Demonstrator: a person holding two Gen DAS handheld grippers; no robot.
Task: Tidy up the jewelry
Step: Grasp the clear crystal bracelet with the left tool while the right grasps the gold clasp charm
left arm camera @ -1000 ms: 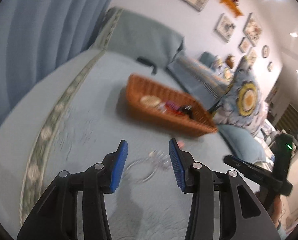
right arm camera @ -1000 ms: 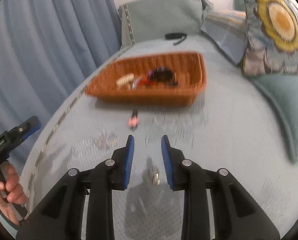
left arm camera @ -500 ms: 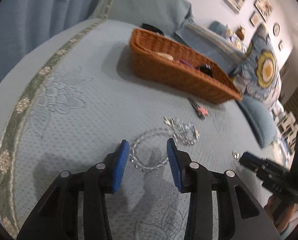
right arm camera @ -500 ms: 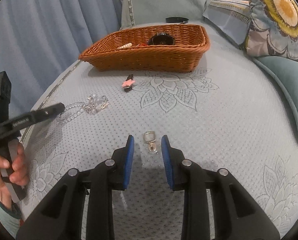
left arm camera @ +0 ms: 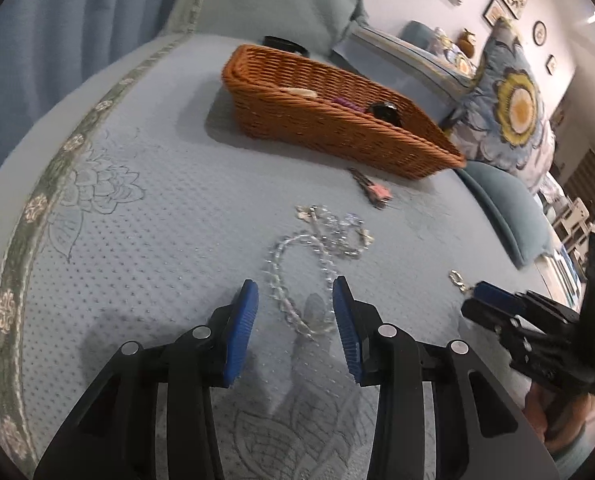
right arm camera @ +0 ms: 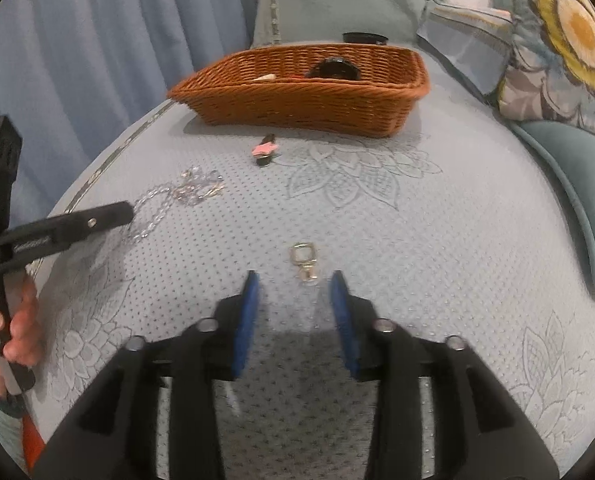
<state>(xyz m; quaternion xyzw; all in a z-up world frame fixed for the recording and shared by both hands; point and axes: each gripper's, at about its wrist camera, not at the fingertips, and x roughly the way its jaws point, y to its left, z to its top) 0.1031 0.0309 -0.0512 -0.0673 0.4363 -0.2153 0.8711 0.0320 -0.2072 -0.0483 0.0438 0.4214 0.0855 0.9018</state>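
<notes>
Both tongs hang low over a pale blue quilted bed stitched with flower outlines. The left tongs stand spread, their blue pads either side of the near loop of a clear beaded chain that lies flat on the cover; the pads do not press on it. The far end of the chain bunches into a silvery cluster.

The right tongs are spread too, their jaws having just been opening, and a small gold clasp lies on the cover just ahead of the tips, not between the pads and not touched.

Further back lies a small pink and dark hair clip, and beyond it a brown wicker basket holding a black round thing, something pale and something purple, too small to make out.

A hand grips the black handle of the left tongs at the edge of the right view. White lettering runs along that arm, too blurred to read. A big flowered cushion leans at the head of the bed.
</notes>
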